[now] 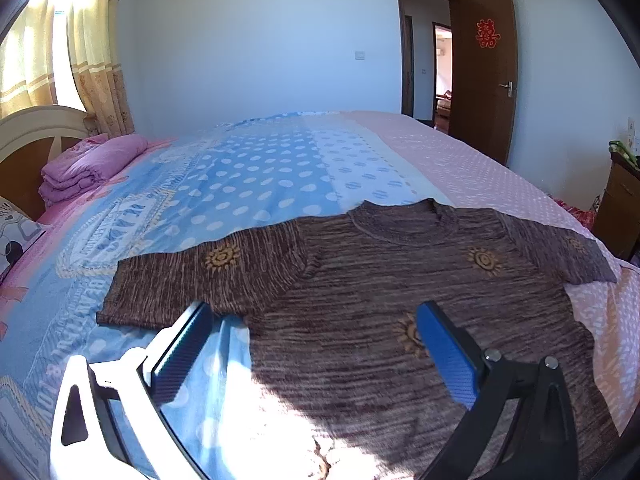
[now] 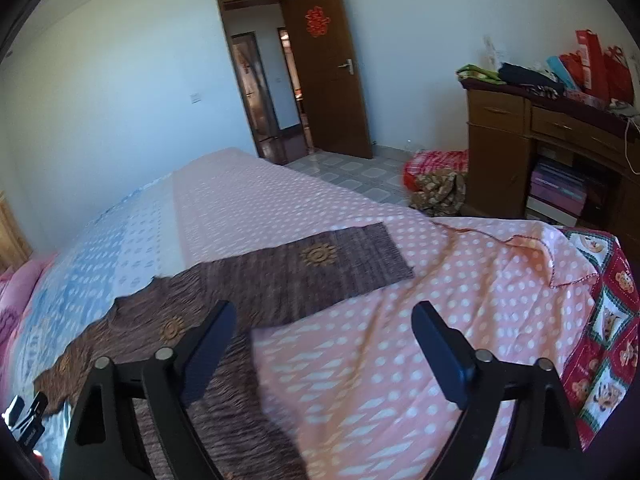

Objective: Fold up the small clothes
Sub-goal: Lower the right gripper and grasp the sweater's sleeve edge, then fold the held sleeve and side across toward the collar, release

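Observation:
A small brown striped t-shirt (image 1: 380, 280) with yellow sun prints lies flat on the bed, neck away from me, both sleeves spread out. My left gripper (image 1: 312, 320) is open and empty, hovering over the shirt's left side below the left sleeve. In the right wrist view the shirt (image 2: 256, 284) lies at the left with its right sleeve (image 2: 352, 260) stretched out on the pink cover. My right gripper (image 2: 324, 320) is open and empty, above the shirt's right edge under that sleeve.
The bed has a blue dotted sheet (image 1: 240, 184) and a pink dotted cover (image 2: 400, 320). Folded pink bedding (image 1: 88, 168) lies by the headboard. A wooden desk (image 2: 540, 152) and a clothes pile (image 2: 436, 184) stand on the right. A door (image 2: 324, 64) is open.

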